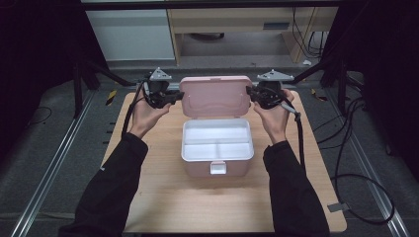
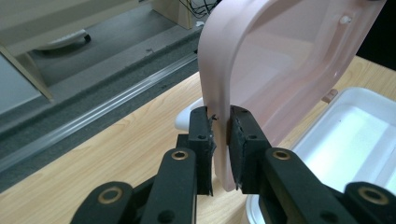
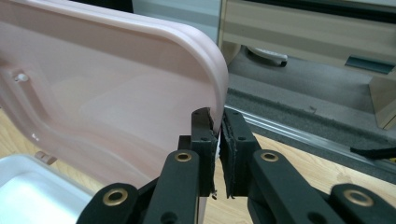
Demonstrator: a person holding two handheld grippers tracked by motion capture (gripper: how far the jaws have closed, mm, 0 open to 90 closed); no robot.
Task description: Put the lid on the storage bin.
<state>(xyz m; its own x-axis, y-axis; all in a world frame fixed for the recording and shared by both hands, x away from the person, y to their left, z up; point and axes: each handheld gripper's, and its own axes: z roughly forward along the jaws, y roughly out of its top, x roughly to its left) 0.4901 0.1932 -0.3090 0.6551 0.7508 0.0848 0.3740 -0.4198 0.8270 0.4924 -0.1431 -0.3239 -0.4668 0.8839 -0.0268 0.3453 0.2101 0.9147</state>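
**Both hand-held grippers clamped on the raised pink lid**

You have a pink box (image 1: 216, 163) standing open near the middle of the wooden counter (image 1: 163, 197), its lid (image 1: 215, 96) swung up and standing nearly upright at the far side. A white tray (image 1: 217, 139) sits in the box, split into a long compartment at the back and two smaller ones toward you. A small white latch (image 1: 218, 168) hangs on the front wall.

Your left hand-held gripper (image 1: 173, 96) pinches the lid's left edge. In the left gripper view, the hand-held gripper (image 2: 220, 135) has the rim of the lid (image 2: 280, 70) between its jaws, both pads pressed against the plastic, with the white tray (image 2: 355, 140) below and to the right.

Your right hand-held gripper (image 1: 253, 95) holds the lid's right edge the same way. In the right gripper view, that hand-held gripper (image 3: 218, 140) has its jaws narrowed onto the curved corner of the lid (image 3: 102, 93), and a corner of the tray (image 3: 32, 191) shows at the lower left.

No brand, label or readable writing shows on the box, lid or tray.
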